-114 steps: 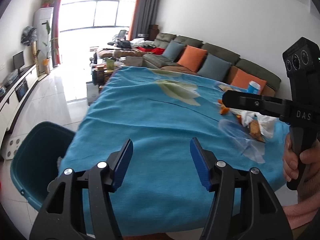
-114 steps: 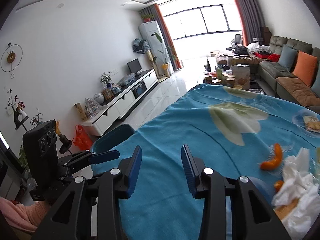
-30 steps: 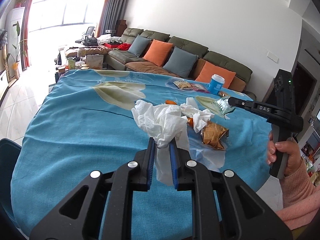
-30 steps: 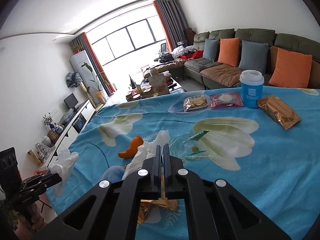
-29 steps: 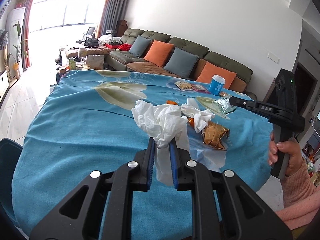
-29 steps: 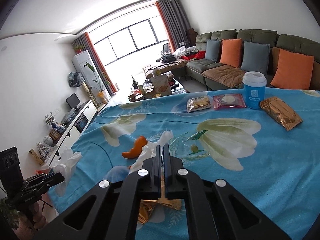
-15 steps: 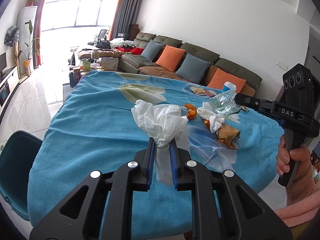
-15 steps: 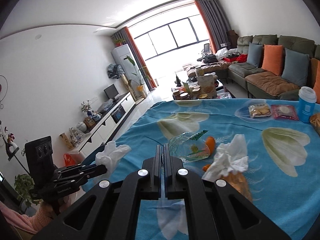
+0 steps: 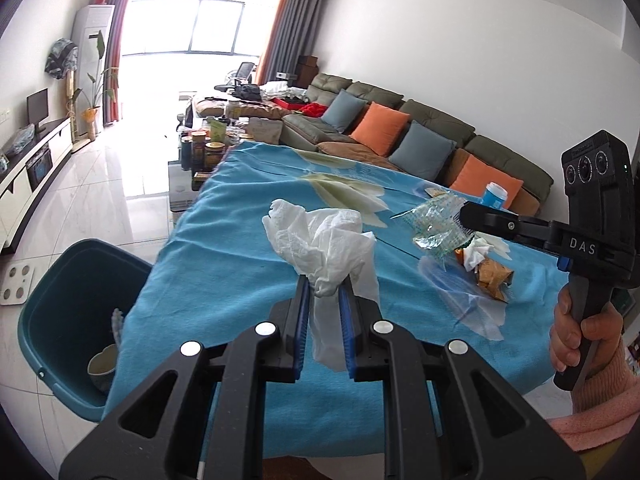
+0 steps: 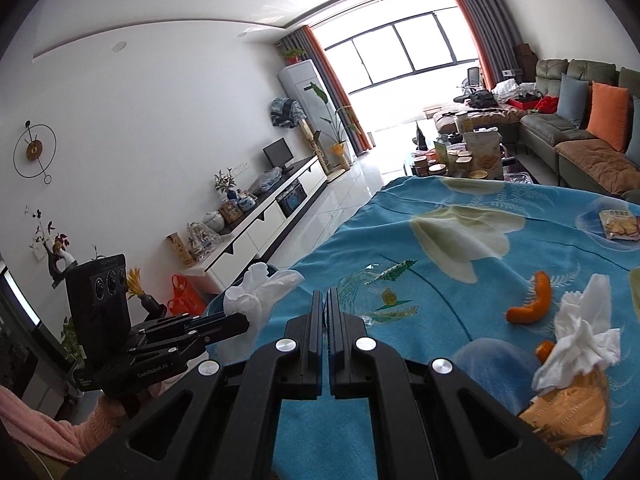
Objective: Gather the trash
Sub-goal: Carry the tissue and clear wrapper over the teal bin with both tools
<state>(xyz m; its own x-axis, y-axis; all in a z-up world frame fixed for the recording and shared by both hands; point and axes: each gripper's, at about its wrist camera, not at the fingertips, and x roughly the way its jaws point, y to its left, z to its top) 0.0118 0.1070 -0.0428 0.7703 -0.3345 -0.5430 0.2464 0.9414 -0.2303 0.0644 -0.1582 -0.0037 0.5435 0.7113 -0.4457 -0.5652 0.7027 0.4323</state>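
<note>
**Both hands loaded with trash above the blue-clothed desk**

My left gripper [image 9: 324,300] has its blue-padded fingers [image 9: 303,312] clamped on a crumpled white tissue [image 9: 324,240]; the wad bulges out above the tips and a tail hangs down between them. It sits over the near edge of the desk [image 9: 240,264], which is draped in a blue flowered cloth. To the left, on the floor beside the desk, stands a teal bin [image 9: 76,280] with something pale at its bottom.

My right gripper [image 10: 324,300] has its fingers pressed together on a clear crinkled plastic wrapper [image 9: 434,226], which I see held above the desk in the left view. Beneath it a small heap lies on the cloth: another tissue [image 10: 576,340], a golden-brown wrapper [image 10: 568,408] and orange peel [image 10: 530,304]. Further back, near the sofa [image 9: 400,120], stand a blue cup [image 9: 494,196] and a snack packet [image 10: 620,224].
</note>
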